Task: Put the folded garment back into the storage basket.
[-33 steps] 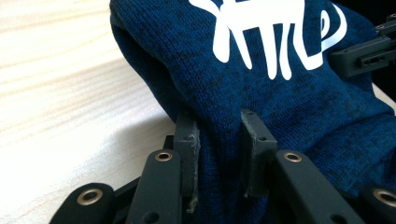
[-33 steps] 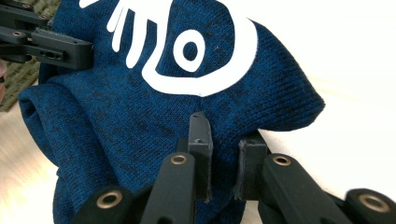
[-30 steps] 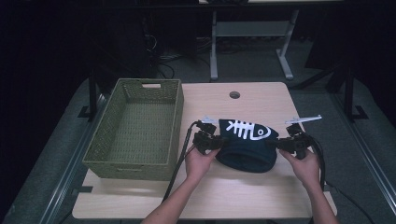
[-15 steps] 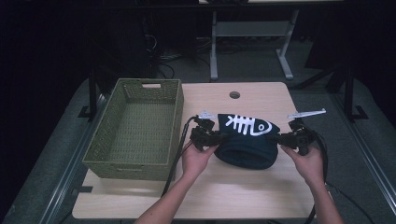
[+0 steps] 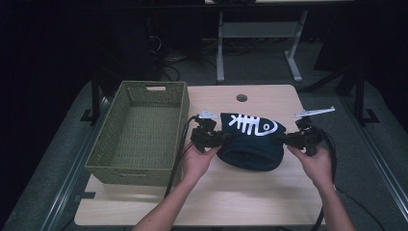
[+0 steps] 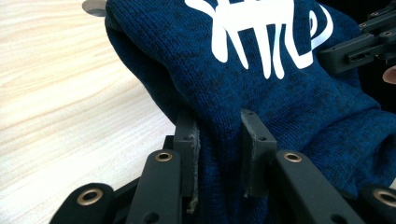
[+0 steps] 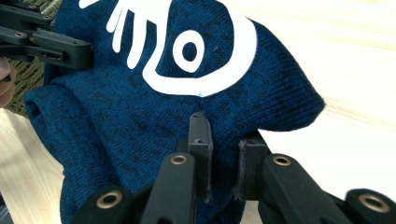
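The dark blue knitted garment with a white fish-skeleton print is hanging bunched between both tools, its lower fold sagging onto the pale wooden counter. The left gripper is pinching a fold at the garment's nine o'clock edge, fingers narrowed on the knit; the right gripper is clamping the three o'clock edge likewise. The green woven rectangular basket is sitting at nine o'clock, just beside the left gripper. Both grips are taking only thin folds, so uneven pulling risks the knit slipping free.

We hold two black grippers, left gripper and right gripper, with brass-ringed pivots, pale top plates and trailing black cables; our forearms are bare.
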Motion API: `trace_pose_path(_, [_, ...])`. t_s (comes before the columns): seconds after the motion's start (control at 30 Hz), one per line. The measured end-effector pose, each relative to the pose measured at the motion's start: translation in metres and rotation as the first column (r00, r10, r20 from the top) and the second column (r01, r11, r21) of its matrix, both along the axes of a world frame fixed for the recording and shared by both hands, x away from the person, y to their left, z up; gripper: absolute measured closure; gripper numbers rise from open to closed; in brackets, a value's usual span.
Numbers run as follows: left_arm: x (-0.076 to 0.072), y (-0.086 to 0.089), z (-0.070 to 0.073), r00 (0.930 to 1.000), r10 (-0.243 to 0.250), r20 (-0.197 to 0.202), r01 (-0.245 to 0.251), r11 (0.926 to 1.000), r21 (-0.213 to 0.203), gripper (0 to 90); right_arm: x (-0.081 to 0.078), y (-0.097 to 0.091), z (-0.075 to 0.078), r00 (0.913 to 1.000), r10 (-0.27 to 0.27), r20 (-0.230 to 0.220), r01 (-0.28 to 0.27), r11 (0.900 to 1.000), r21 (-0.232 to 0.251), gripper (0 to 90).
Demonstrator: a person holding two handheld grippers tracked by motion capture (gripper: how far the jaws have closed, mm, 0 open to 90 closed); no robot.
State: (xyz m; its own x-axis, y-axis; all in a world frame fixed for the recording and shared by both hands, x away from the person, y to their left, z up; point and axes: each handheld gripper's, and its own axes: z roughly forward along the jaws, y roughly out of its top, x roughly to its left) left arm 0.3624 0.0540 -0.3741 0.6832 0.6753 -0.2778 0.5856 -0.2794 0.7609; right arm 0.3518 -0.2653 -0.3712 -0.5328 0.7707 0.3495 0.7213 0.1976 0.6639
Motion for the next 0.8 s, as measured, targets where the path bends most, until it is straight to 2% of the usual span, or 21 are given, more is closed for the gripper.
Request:
trace_pose_path(0.07, [0.0,0.001,0.001,1.0,-0.004,0.004,0.004,1.0,0.006,71.8,0.0,0.001,0.003,1.0,0.002,0.003,-0.002,1.0,0.006,79.8])
trace_pose_path(0.33, [0.0,0.01,0.011,0.9999,0.001,0.013,0.0,0.9998,-0.02,71.8,0.001,0.006,0.014,0.9998,0.015,0.016,-0.015,0.9998,0.01,79.8])
trace_pose_path(0.57, [-0.001,0.017,0.016,0.9999,0.002,0.017,-0.001,0.9998,-0.019,71.8,0.002,0.011,0.02,0.9993,0.03,0.023,-0.03,0.9995,0.008,79.8])
trace_pose_path(0.8, [-0.001,0.024,0.028,0.9996,0.001,0.028,-0.001,0.9999,-0.012,71.8,0.003,0.017,0.028,0.9987,0.041,0.032,-0.041,0.9988,0.025,79.8])
